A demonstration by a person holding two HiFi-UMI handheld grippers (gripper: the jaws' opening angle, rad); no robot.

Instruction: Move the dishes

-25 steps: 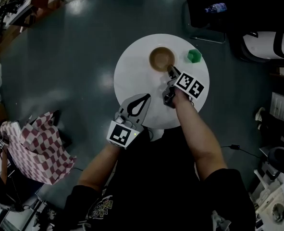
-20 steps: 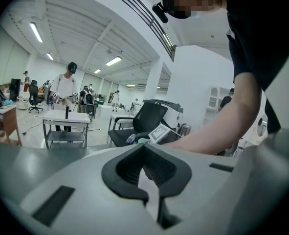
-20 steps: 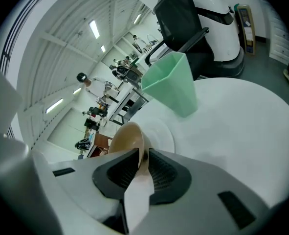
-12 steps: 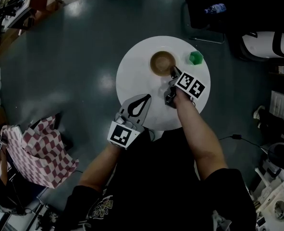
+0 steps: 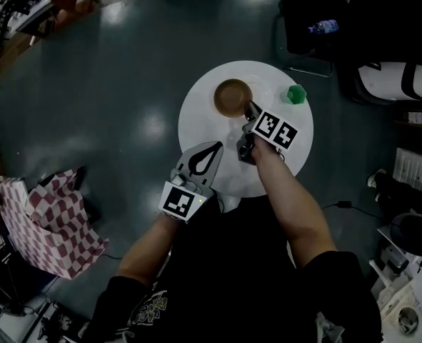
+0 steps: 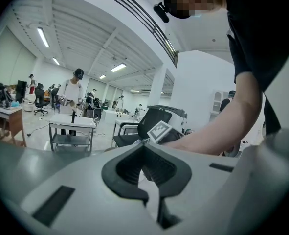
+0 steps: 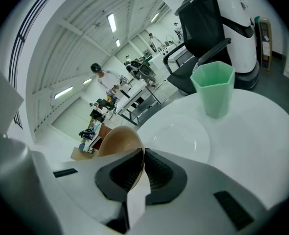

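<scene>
A brown bowl (image 5: 232, 97) hangs over the back of the round white table (image 5: 211, 113), with my right gripper (image 5: 251, 111) shut on its near rim. The right gripper view shows that rim (image 7: 117, 142) pinched between the pads of the right gripper (image 7: 143, 166). A white plate (image 7: 176, 137) lies flat just right of the bowl, faint in the head view (image 5: 266, 89). Behind it stands a green cup (image 5: 295, 93) (image 7: 213, 89). My left gripper (image 5: 214, 148) (image 6: 145, 173) hovers shut and empty at the table's near left edge.
A black chair (image 5: 318, 13) with a water bottle (image 5: 323, 27) stands beyond the table. A white machine (image 5: 403, 70) is at the right. A red checked cloth (image 5: 46, 216) lies on the floor at the left. People stand far off in the hall.
My right gripper has carried the brown bowl a little to the left over the table, off the white plate. The left gripper has stayed put.
</scene>
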